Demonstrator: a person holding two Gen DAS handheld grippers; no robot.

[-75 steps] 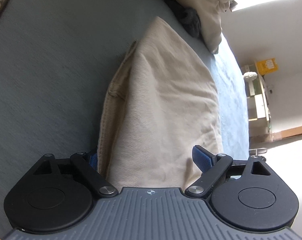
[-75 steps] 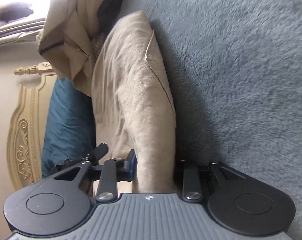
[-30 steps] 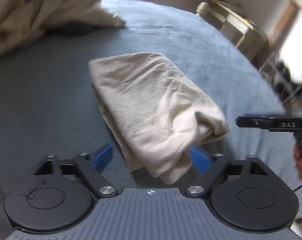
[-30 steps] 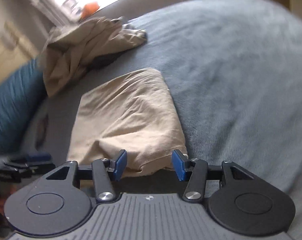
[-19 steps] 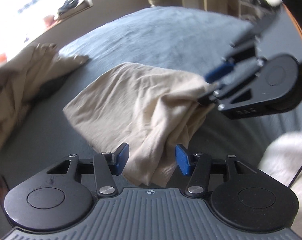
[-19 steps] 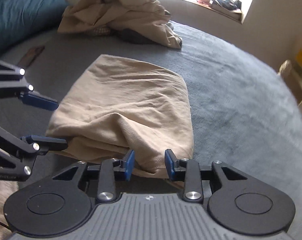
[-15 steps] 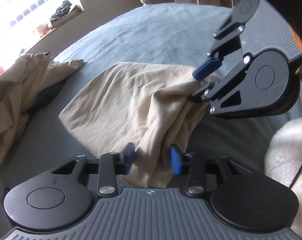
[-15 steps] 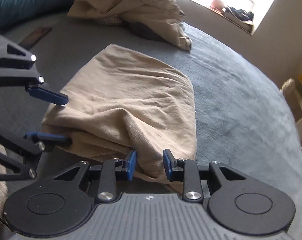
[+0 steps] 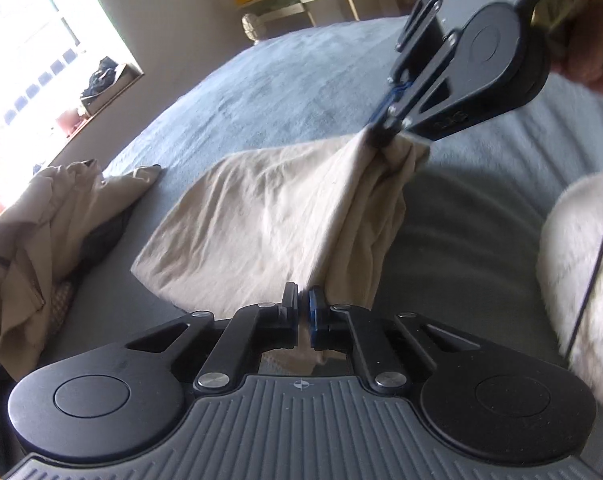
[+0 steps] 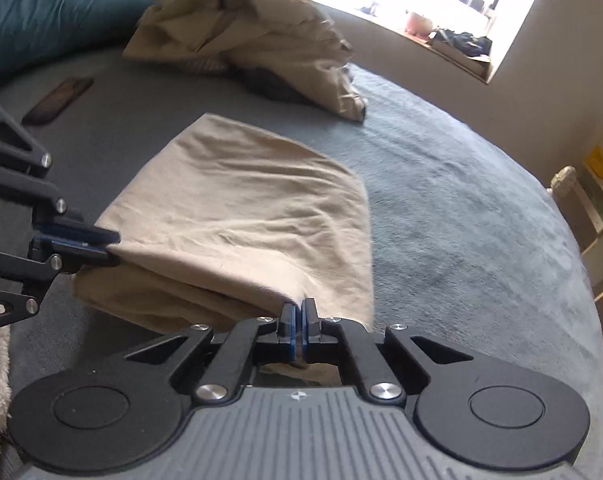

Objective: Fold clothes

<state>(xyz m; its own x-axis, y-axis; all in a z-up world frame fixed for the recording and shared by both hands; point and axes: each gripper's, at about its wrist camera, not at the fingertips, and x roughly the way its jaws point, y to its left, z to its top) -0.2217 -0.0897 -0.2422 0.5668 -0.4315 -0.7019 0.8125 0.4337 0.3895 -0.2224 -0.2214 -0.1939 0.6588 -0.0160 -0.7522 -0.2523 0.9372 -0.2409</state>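
On the grey bed (image 10: 461, 200), folded beige garment (image 10: 241, 208), near corners clamped in left hand-held gripper (image 9: 304, 305), right hand-held gripper (image 10: 298, 312)

- The left gripper (image 9: 304, 300) has just closed, and its blue pads pinch the near edge of the beige cloth (image 9: 269, 216).
- Up ahead and to the right, the right gripper (image 9: 385, 136) pinches another corner of the cloth and lifts it a little.
- A hand (image 9: 581, 56) holds that gripper.
- The cloth lies on a blue-grey blanket (image 9: 301, 84).
- A pile of beige clothes (image 9: 33, 216) sits off to the left.
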